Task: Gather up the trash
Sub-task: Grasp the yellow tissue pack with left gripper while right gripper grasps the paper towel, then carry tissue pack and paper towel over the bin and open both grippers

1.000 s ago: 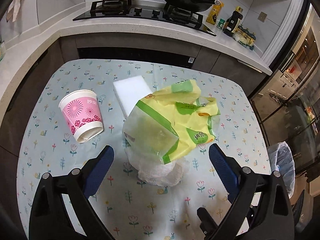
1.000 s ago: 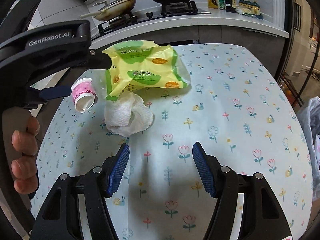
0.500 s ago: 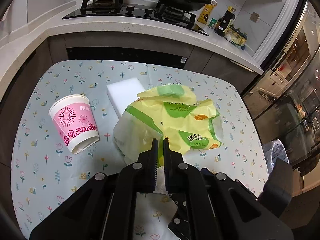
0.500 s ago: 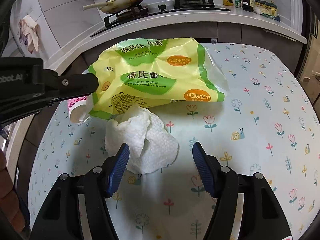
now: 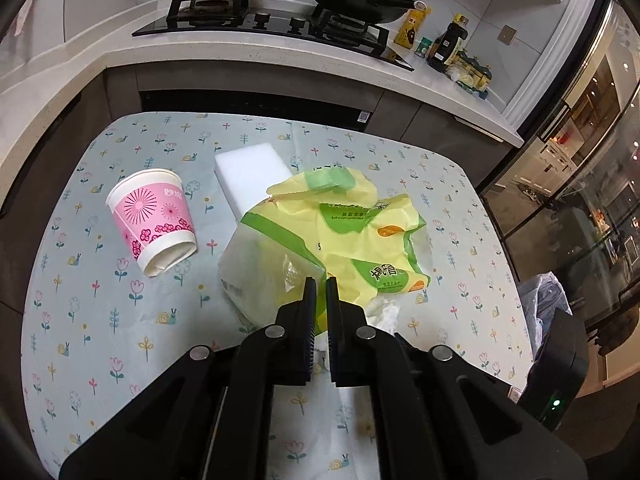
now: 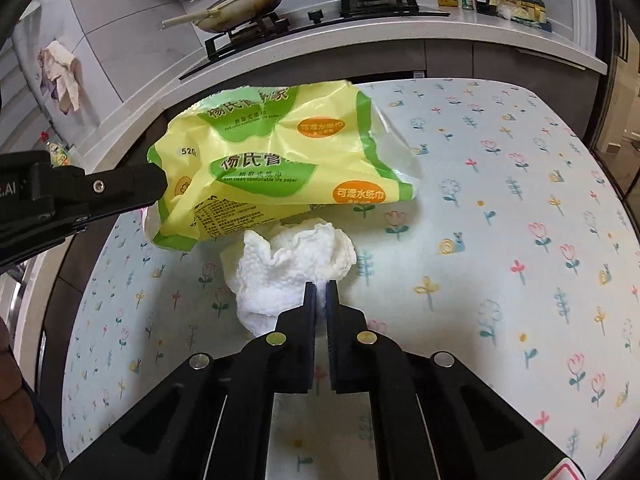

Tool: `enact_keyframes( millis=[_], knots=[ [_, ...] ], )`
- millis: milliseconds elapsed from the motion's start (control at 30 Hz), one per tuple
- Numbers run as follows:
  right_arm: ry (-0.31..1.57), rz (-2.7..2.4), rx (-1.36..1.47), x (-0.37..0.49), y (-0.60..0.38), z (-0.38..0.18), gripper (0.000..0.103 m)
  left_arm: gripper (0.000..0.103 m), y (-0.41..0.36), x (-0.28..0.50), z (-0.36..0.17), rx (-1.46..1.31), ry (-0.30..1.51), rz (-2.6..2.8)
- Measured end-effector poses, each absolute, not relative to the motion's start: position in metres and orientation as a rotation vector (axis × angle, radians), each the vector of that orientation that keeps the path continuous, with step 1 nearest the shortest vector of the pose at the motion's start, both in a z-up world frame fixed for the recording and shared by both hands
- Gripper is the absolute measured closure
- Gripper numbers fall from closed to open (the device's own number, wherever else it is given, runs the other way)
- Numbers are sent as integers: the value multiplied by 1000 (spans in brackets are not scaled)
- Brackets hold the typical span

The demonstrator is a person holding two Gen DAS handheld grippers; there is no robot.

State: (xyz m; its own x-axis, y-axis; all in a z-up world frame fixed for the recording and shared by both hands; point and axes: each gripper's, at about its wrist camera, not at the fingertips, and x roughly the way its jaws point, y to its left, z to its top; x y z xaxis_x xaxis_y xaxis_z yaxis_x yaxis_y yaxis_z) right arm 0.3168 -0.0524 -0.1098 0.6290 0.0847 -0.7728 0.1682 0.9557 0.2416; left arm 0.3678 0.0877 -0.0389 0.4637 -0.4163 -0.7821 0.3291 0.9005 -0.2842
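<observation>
The tabletop (image 5: 100,320) under its flowered cloth carried the whole mess, with the stove and its two pans on the counter behind, and a bin bag (image 5: 546,300) hung low off the right-hand edge of the left wrist view, well apart from everything to be collected. Biggest of the rubbish was the yellow-and-green tissue wrapper (image 6: 280,160), crumpled and lying with its long axis across the table; part of it lifted clear of the cloth in the right wrist view. The left gripper (image 5: 320,284) had its jaws clamped together on the near corner of that wrapper, a fold of film pinched between them, and from the other camera the same gripper came in from the left side at the wrapper's end. Behind it lay a white foam block (image 5: 252,176), partly covered by the wrapper, and off to the left a pink paper cup (image 5: 154,224) lay tipped on its side, mouth toward the cameras, touched by nothing. Smallest was the crumpled white paper towel (image 6: 288,264), just under the wrapper's near edge, straight ahead of the right gripper (image 6: 320,286), whose jaws were nipped shut on the wad's near right fringe. So each hand had its own piece, and the bin lay to the right of both: the right hand looked the nearer, I'd say, and the left would have to carry its wrapper across the table.
</observation>
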Motion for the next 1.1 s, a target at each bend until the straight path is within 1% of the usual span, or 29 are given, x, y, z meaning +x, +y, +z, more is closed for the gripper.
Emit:
enact_keyframes(
  millis=[300, 600, 967, 1067, 1100],
  knots=[
    [832, -193, 377, 233, -116, -83, 99, 98, 46, 317, -28, -67, 998, -537],
    [767, -302, 414, 169, -162, -60, 99, 99, -6, 265, -13, -12, 986, -628],
    [736, -374, 465, 122, -196, -60, 99, 100, -36, 231, -11, 46, 990, -667],
    [733, -382, 476, 116, -202, -62, 99, 100, -33, 230, -14, 44, 1000, -658],
    [733, -385, 480, 115, -204, -63, 99, 98, -30, 231, -16, 42, 1002, -651]
  ],
)
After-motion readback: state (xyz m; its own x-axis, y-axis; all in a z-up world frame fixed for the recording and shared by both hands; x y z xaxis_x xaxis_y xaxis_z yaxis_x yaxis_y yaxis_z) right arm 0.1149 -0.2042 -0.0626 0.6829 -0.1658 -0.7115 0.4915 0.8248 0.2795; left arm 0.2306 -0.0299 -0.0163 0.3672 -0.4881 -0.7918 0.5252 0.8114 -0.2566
